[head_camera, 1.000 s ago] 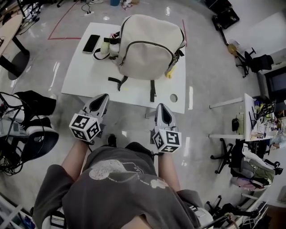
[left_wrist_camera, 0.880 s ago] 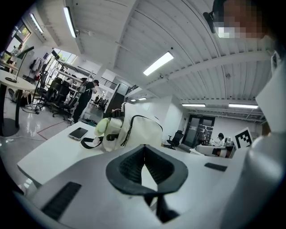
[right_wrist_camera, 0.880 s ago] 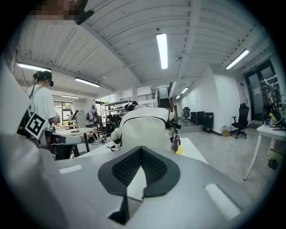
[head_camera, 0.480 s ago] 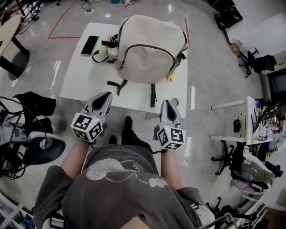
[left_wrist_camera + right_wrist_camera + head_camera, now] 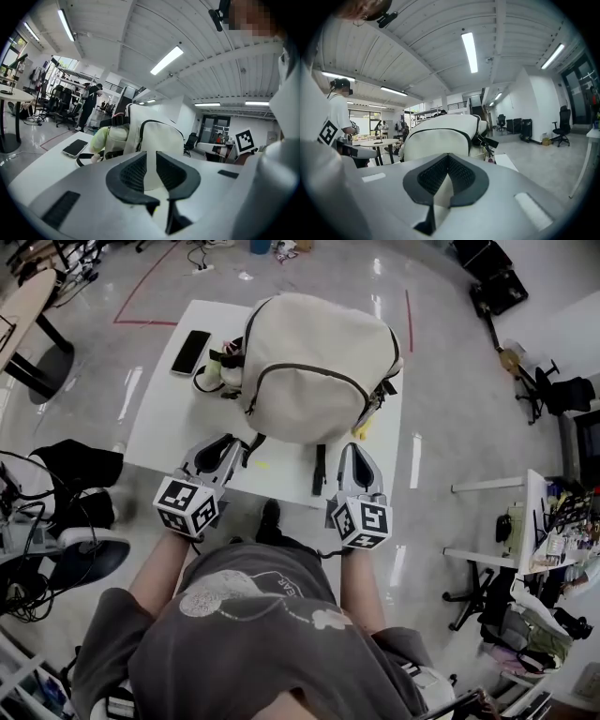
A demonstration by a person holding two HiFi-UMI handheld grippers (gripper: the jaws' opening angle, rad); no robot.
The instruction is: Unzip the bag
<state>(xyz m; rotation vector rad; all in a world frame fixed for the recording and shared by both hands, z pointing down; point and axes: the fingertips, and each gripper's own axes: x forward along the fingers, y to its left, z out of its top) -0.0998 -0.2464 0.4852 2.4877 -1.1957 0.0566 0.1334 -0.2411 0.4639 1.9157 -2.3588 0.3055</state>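
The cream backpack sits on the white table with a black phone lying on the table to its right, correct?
Not quite. The phone lies to the left of the backpack, not to its right, as the head view shows. The backpack does sit on the white table, and the black phone lies on that table too.

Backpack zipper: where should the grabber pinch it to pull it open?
Pinch the pull tab, probably at one end of the dark zipper arcing over the backpack. Come from the near table edge: both ends face it. The tab is too small to see.
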